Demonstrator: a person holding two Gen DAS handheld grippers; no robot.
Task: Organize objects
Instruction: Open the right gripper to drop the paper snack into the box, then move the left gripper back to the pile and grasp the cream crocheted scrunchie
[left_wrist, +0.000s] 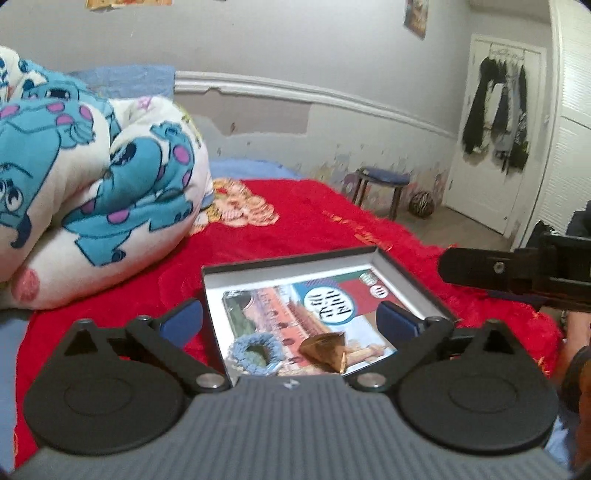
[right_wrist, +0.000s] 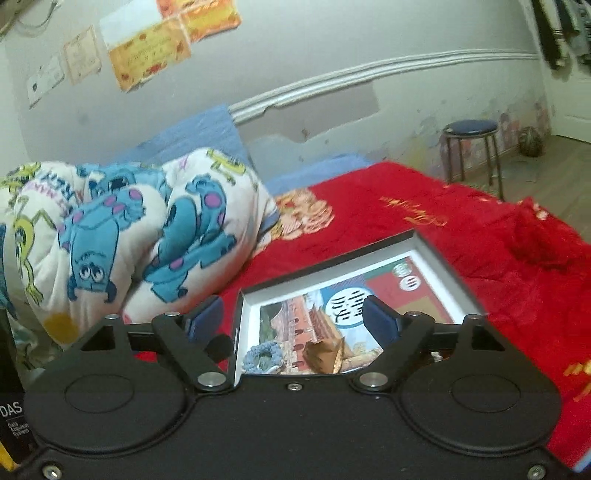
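A shallow open box with dark outer walls and a white lining lies on the red plush bedspread, and everything is placed here in relation to that box. Inside it a colourfully printed flat card or booklet covers most of the floor. On the near end of the card two small things are seen: a light blue knitted ring, like a hair scrunchie, towards the near left corner, and just beside it to the right a gold-brown folded wrapper or paper piece. What the wrapper holds cannot be told.

The left tool is seen released, its blue pads spread wide on either side of the box's near end, with nothing pressed between them. The right tool is likewise released and empty above the near edge of the box; its dark finger is also seen in the left view, to the right of the box.

The step in hand is judged to be the release after a placement into the box. No lid and no loose object are visible near the box, so another thing to be sorted must be found first. Beyond the box's left side a rolled white blanket printed with blue monsters is lying on the bed.
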